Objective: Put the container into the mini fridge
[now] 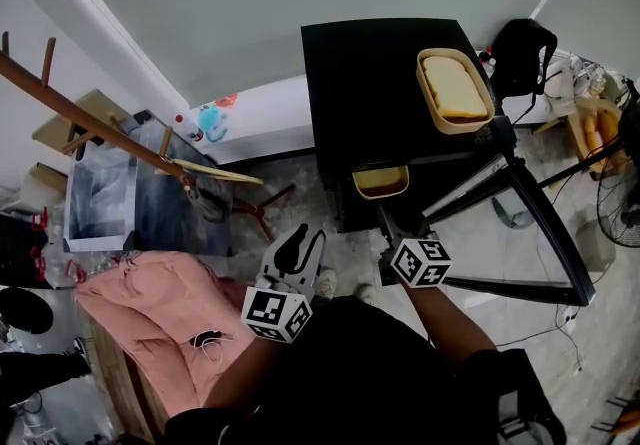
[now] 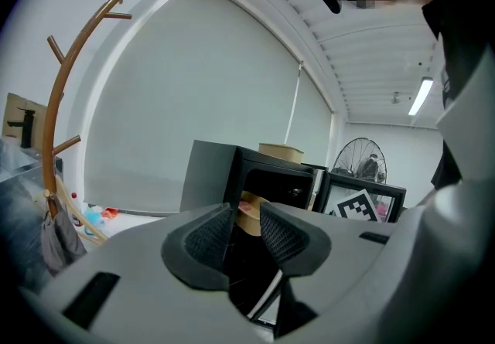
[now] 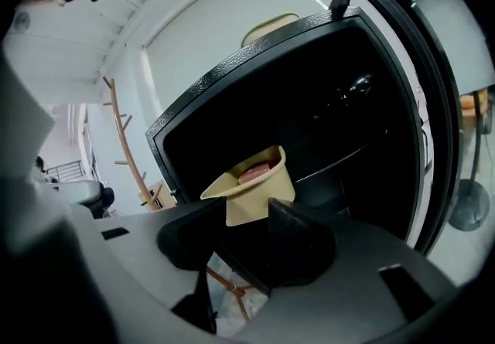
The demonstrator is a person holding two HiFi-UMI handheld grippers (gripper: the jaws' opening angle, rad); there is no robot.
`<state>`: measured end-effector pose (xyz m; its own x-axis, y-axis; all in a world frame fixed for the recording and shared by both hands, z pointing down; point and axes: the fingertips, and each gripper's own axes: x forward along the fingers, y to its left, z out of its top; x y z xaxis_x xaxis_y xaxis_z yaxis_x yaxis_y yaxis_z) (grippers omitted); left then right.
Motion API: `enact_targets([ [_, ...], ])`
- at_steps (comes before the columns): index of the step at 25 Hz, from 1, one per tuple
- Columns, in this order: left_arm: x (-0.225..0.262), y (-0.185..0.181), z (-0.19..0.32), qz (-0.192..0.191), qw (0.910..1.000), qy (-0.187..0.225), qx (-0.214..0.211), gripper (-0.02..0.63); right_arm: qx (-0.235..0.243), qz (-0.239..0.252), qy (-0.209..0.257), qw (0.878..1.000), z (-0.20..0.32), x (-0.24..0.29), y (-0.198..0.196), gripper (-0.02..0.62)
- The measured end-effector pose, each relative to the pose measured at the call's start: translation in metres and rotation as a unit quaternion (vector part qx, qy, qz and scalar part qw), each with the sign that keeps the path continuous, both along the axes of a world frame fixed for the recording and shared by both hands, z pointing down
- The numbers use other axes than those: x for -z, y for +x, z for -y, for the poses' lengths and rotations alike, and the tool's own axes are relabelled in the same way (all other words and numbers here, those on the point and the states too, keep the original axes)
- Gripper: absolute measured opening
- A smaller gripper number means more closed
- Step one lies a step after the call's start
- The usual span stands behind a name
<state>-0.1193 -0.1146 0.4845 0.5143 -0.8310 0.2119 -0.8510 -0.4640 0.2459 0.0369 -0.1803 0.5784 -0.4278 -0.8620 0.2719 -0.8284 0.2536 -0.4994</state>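
Right gripper (image 3: 246,212) is at the mouth of the mini fridge (image 1: 370,83), and its jaws are clamped on the near end of the beige container (image 3: 251,184). The container sits just inside the fridge's opening, at its front edge, something pink showing inside it. The fridge door (image 1: 555,233) hangs wide open to the fridge's right. On top of the fridge, near its right edge, rests a second beige container (image 1: 455,88) with its lid on. Left gripper (image 2: 246,219) hovers in front of the fridge, to the left of its opening, jaws a narrow gap apart with nothing between them. Well left of the fridge, a wooden coat rack (image 1: 90,118) leans across, and a pink cushion (image 1: 160,303) lies below it.
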Motion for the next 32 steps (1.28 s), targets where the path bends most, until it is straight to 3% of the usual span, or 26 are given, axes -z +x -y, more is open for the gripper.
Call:
enact_targets([
  [21,-0.005,-0.038,0.018,0.013,0.9988,-0.008,0.047,0.133,-0.015,-0.017,-0.004,1.000,0.052,-0.001,-0.011,0.167],
  [32,-0.004,-0.048,0.024,0.019,0.9980,-0.008,0.059,0.133,-0.012,-0.059,-0.018,0.998,0.079,-0.007,-0.018,0.163],
])
